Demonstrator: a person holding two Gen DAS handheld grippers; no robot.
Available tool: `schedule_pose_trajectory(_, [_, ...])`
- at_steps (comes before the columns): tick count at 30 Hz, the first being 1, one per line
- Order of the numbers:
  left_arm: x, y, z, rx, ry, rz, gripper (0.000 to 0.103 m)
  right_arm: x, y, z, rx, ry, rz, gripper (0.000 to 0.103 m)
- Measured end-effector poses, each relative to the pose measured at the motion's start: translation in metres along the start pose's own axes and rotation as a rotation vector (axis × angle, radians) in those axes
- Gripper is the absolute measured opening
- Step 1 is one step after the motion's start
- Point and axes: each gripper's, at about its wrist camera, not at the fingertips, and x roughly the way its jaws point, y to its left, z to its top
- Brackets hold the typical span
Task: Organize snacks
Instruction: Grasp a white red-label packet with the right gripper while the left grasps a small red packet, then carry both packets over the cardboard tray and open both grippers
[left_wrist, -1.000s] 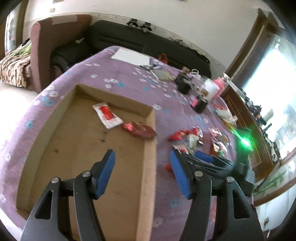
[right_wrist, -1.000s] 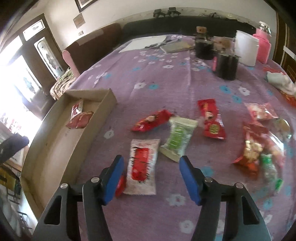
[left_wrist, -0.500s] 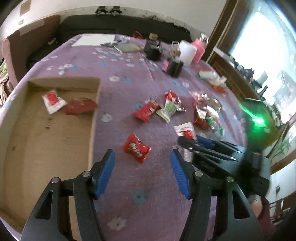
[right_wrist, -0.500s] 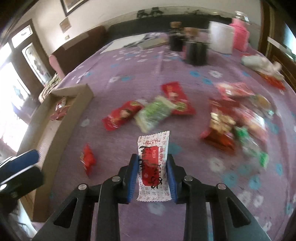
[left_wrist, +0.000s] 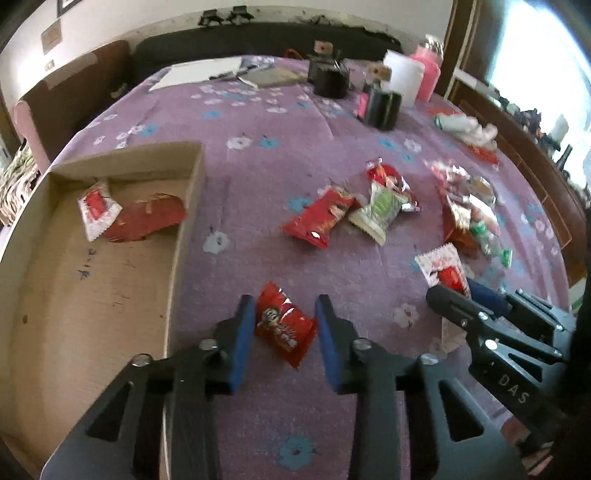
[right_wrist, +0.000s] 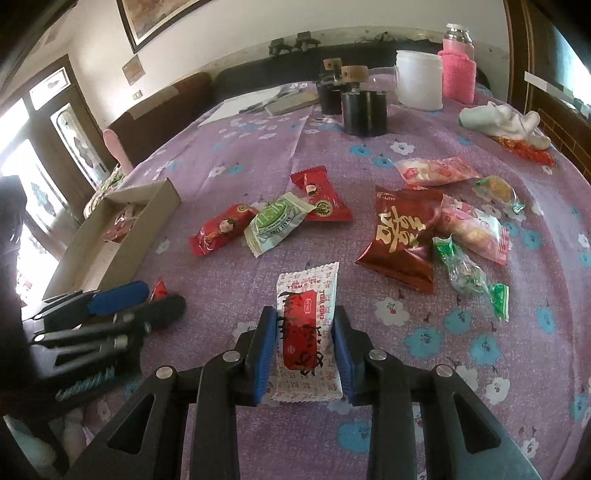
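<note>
Snack packets: we see a white-and-red packet (right_wrist: 308, 332) clamped between the right gripper (right_wrist: 304, 345) pads, near the table's (left_wrist: 258, 125) front edge. Left gripper (left_wrist: 284, 334) sits apart, straddling a small red packet (left_wrist: 283, 326) lying on the purple cloth; contact not clear. Cardboard box (left_wrist: 186, 206) at the left edge holds two packets. More packets lie mid-table.

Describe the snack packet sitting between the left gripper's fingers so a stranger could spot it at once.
Start at the cardboard box on the purple flowered cloth, then move right past its side wall to the left gripper. Between its open blue pads lies a small red packet with a cartoon face, alone on the cloth, nearer the box than the other loose snacks.
</note>
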Motion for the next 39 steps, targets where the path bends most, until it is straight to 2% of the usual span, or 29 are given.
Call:
schedule_pose_trajectory(1, [-0.001, 0.001, 0.001, -0.004, -0.004, -0.014, 0.013, 0.000, 0.000, 0.000, 0.003, 0.000, 0.004, 0.032])
schedule_pose_trajectory(8, [-0.018, 0.005, 0.001, 0.007, -0.077, -0.034, 0.013, -0.002, 0.001, -0.002, -0.004, -0.008, -0.009, 0.031])
schedule_pose_trajectory(11, [-0.023, 0.017, 0.004, -0.026, -0.098, -0.039, 0.013, -0.002, 0.002, -0.003, -0.004, -0.012, -0.016, 0.031])
schedule_pose_trajectory(14, [-0.031, 0.036, 0.006, -0.094, -0.104, -0.108, 0.013, -0.002, 0.003, -0.003, -0.005, -0.016, -0.023, 0.031])
schedule_pose_trajectory(20, [-0.073, 0.067, 0.015, -0.178, -0.176, -0.174, 0.013, -0.006, -0.007, -0.002, 0.045, -0.026, 0.014, 0.031])
schedule_pose_trajectory(25, [-0.104, 0.098, 0.027, -0.168, -0.229, -0.119, 0.013, -0.023, -0.011, 0.003, 0.115, -0.046, 0.140, 0.030])
schedule_pose_trajectory(29, [-0.107, 0.130, 0.034, -0.176, -0.226, -0.058, 0.013, -0.035, 0.010, 0.017, 0.096, -0.042, 0.199, 0.030])
schedule_pose_trajectory(33, [-0.092, 0.163, 0.041, -0.185, -0.208, 0.011, 0.013, -0.037, 0.050, 0.036, 0.032, -0.028, 0.234, 0.030])
schedule_pose_trajectory(39, [-0.053, 0.199, 0.050, -0.236, -0.143, 0.034, 0.013, -0.011, 0.124, 0.055, -0.069, 0.039, 0.293, 0.030])
